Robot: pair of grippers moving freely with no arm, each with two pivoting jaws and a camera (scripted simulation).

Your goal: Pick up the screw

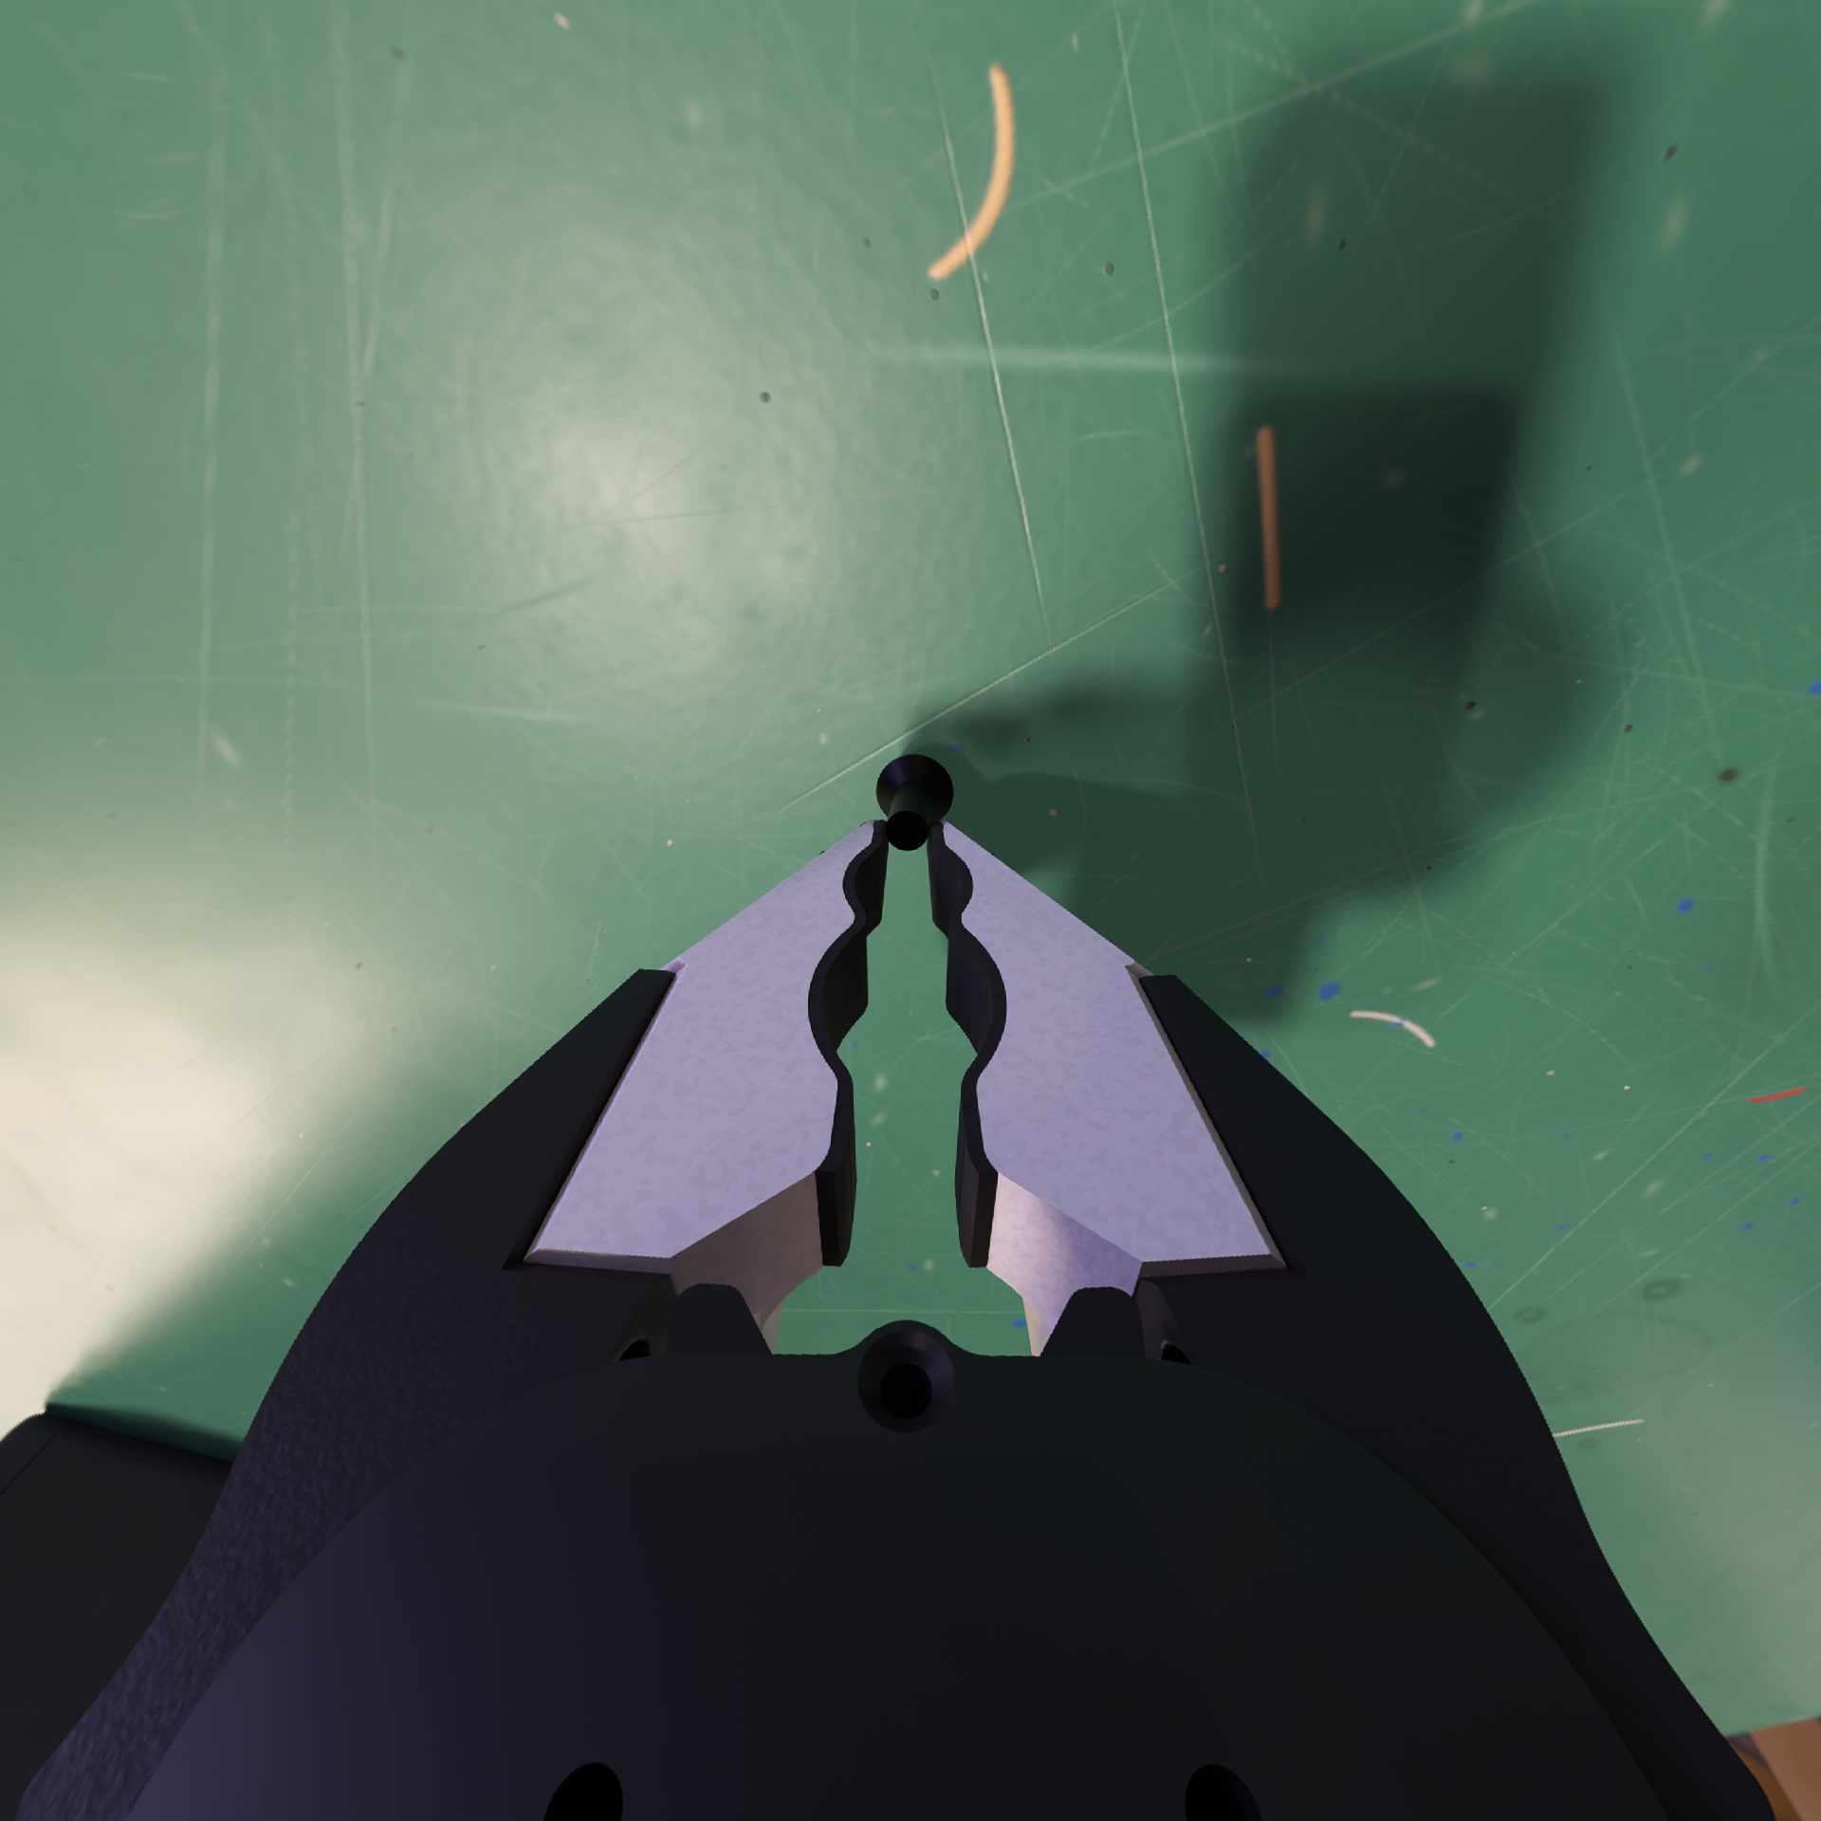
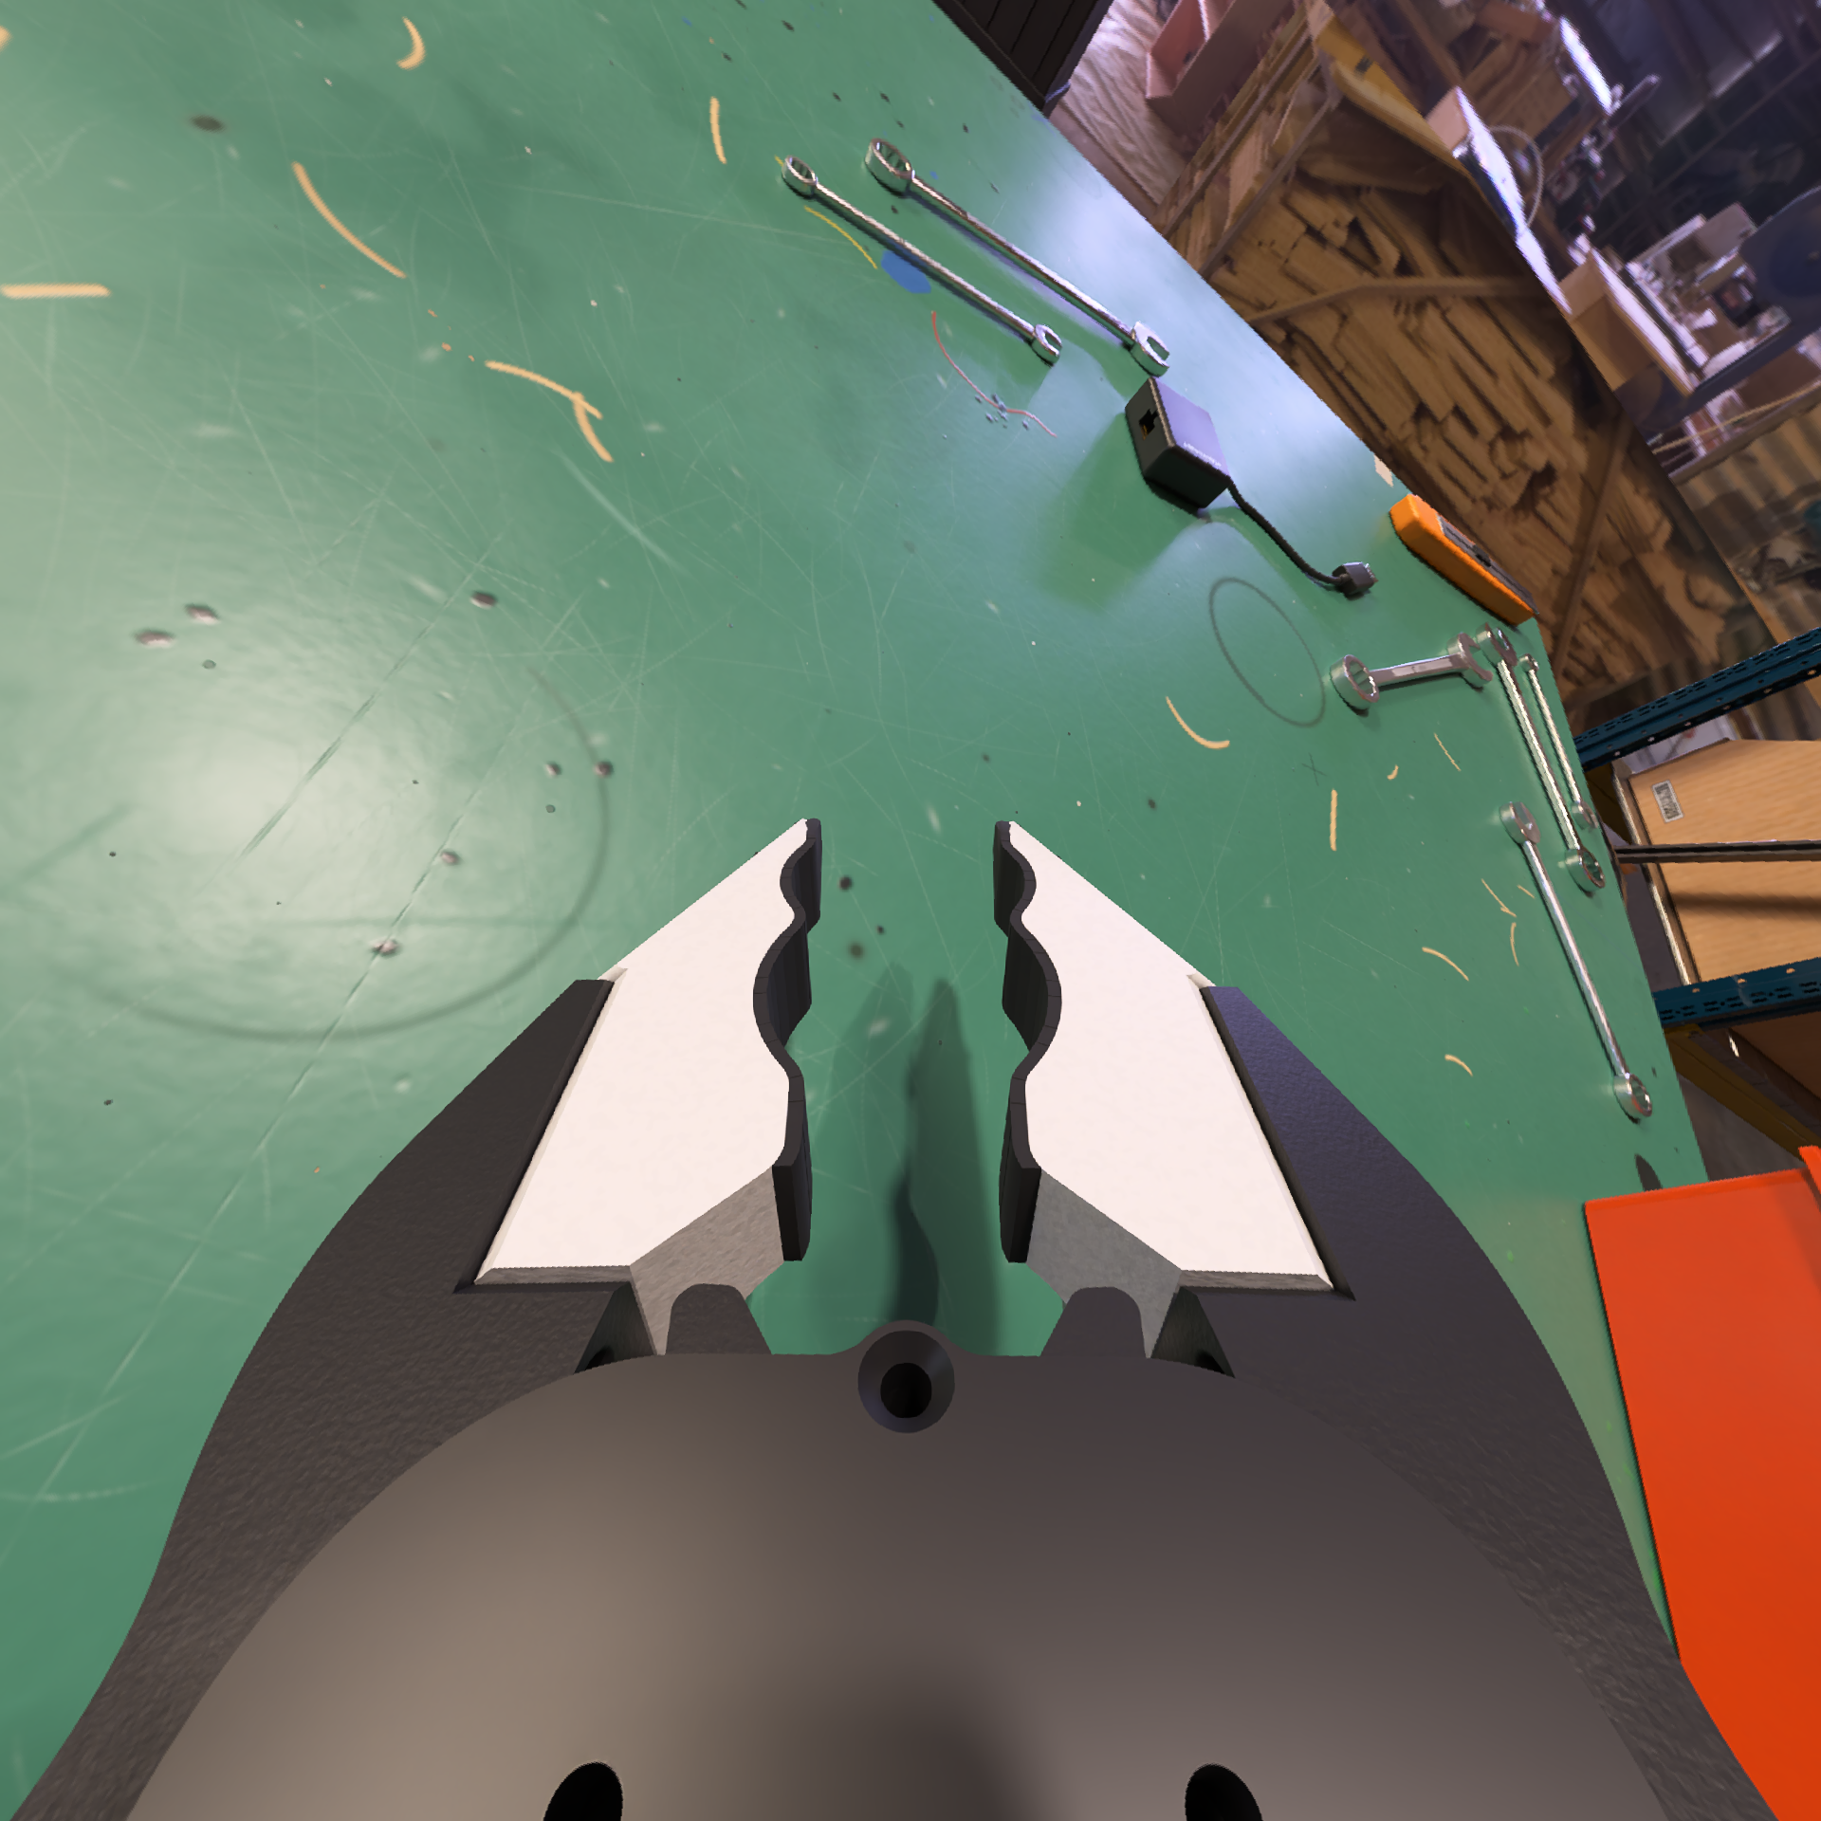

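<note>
Screw [image 1: 911, 800]: small, black, rigid, probably light and prone to slip or roll. It sits at frame centre of the left wrist view, shank pinched between the tips of the left claw [image 1: 908, 833], head just beyond them, above the green counter [image 1: 493, 493]. Best hold: the shank, below the head. Right claw [image 2: 907, 838]: open, empty, wrenches [image 2: 985, 256] upper right.

screw [image 1: 912, 800] shank tip hidden between tongs [image 1: 908, 833], orange bin [image 2: 1719, 1458] cut off, perhaps a tray
</note>
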